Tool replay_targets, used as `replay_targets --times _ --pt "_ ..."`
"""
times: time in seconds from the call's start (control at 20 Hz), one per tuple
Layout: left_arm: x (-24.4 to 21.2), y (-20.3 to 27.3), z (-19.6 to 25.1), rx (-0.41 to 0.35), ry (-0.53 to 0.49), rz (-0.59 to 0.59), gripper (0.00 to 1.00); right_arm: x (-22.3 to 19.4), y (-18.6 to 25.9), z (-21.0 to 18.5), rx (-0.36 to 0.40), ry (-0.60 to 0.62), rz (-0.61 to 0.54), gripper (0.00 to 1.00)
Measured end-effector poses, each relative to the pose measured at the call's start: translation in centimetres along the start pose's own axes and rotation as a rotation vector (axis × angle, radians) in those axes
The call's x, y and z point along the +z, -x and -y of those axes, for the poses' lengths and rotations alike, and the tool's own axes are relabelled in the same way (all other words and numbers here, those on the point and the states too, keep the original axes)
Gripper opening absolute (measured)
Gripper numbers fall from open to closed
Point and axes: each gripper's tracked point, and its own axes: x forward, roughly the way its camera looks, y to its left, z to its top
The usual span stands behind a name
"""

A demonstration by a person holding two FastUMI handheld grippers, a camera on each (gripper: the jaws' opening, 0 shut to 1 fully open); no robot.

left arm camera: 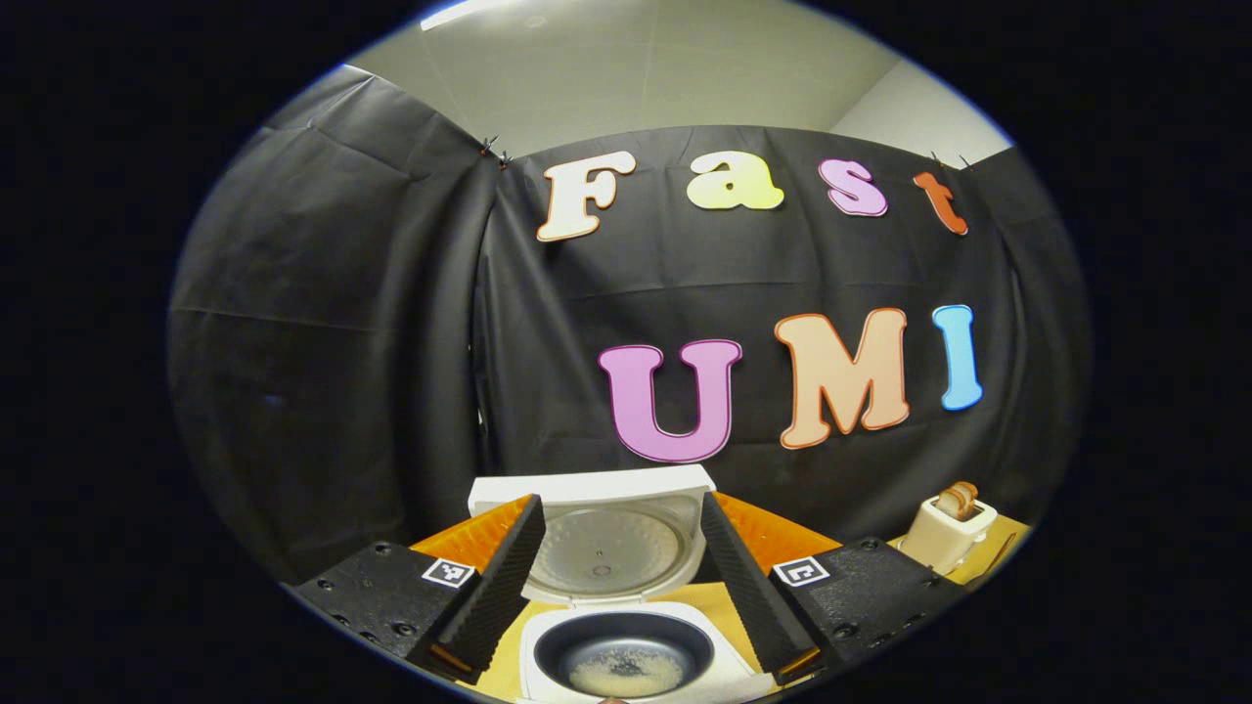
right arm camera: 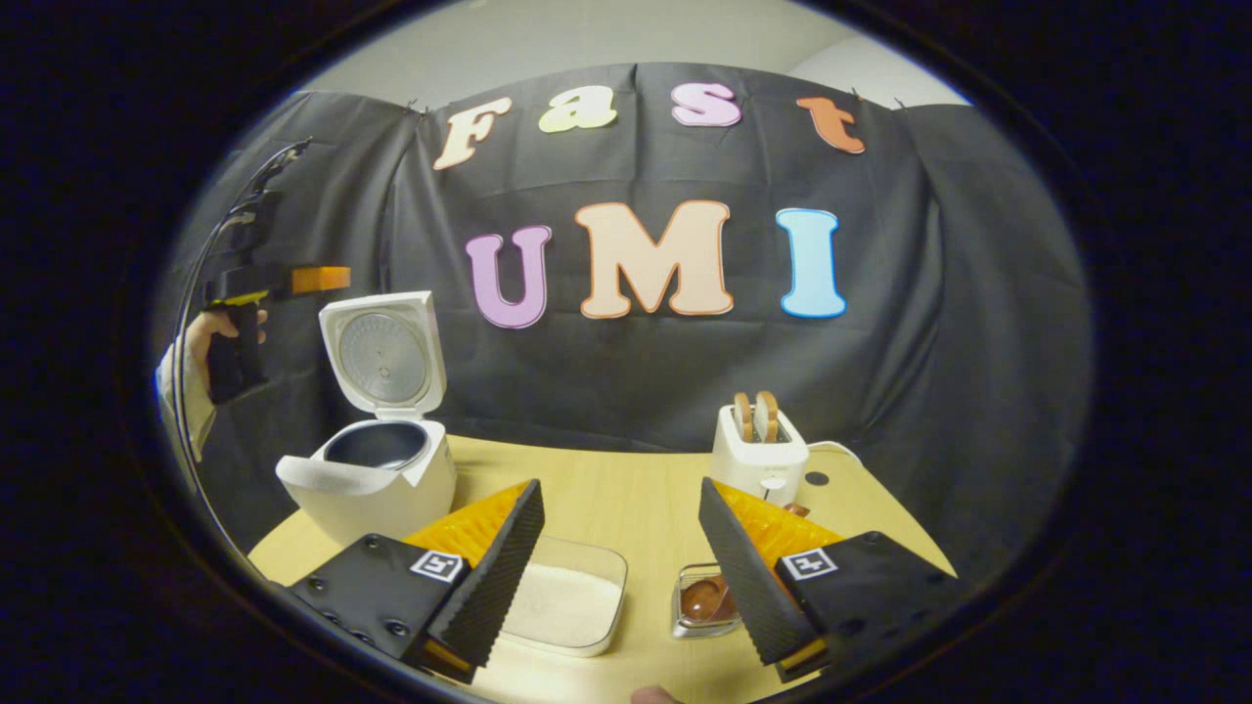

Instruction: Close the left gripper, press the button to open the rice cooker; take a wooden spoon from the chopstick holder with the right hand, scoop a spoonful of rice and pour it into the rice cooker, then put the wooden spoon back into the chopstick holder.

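Rice cooker [right arm camera: 377, 460] stands open at the desk's [right arm camera: 606, 499] left edge, lid up, some rice in its pot (spoonful apparently delivered). Right gripper [right arm camera: 621, 562] is released and empty; just below it the chopstick holder [right arm camera: 706, 601] holds the wooden spoon [right arm camera: 709, 594]. Left gripper [left arm camera: 621, 572] hangs released above the cooker.

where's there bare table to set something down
Widest bare patch: middle of the table, between the rice cooker and the toaster. Crowded at the near edge, where the rice container and chopstick holder sit close together.
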Motion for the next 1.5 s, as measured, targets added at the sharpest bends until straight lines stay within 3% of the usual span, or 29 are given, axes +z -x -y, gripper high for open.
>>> replay_targets --times 0.35,0.8,1.15,1.5 --pt "1.8 -7.1 -1.8 0.014 0.020 0.015 0.93 -1.0 0.9 0.6 -0.033 0.026 -0.014 1.00" --pt "-3.1 -14.1 -1.8 0.018 -0.030 -0.095 0.94 -1.9 1.5 1.8 -0.097 0.009 -0.037 1.00" --pt "-4.5 -13.3 -1.5 0.027 0.038 -0.132 0.95 -0.7 1.3 2.9 -0.120 0.005 -0.008 1.00" --pt "-4.9 -9.6 -0.7 0.025 0.050 -0.141 0.95 -0.7 0.9 1.1 -0.058 0.007 -0.008 0.99"
